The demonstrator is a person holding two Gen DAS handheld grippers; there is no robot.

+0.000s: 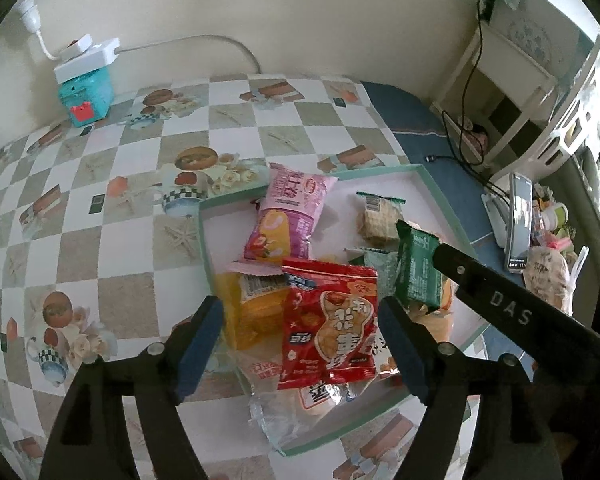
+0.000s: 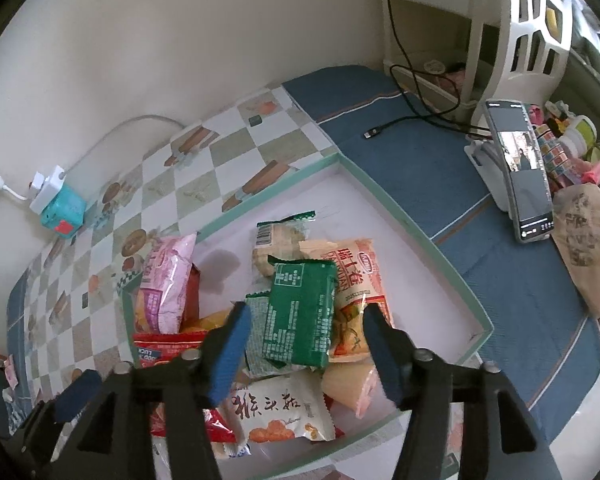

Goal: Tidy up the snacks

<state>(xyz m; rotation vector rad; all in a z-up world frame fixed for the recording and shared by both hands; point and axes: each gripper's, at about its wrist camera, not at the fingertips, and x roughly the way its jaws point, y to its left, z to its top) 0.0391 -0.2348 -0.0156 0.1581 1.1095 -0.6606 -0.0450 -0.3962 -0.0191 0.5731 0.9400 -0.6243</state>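
A shallow box with a teal rim (image 1: 372,173) (image 2: 404,220) lies on the table and holds several snack packets. In the left wrist view a red packet (image 1: 330,320) lies between the fingers of my open left gripper (image 1: 300,340), beside a yellow packet (image 1: 252,304) and a pink packet (image 1: 288,216). My right gripper (image 2: 306,344) is open just above a dark green packet (image 2: 300,312), which lies on the pile and shows in the left wrist view (image 1: 418,272) by the right gripper's finger (image 1: 500,300). An orange packet (image 2: 356,276) lies under it.
The table has a checked cloth (image 1: 120,200) and a blue cloth (image 2: 500,280). A teal cube with a white power adapter (image 1: 86,80) stands by the wall. A phone on a stand (image 2: 520,176), a cable (image 2: 412,120), a white rack (image 2: 520,20) and bagged goods (image 2: 588,240) are at the right.
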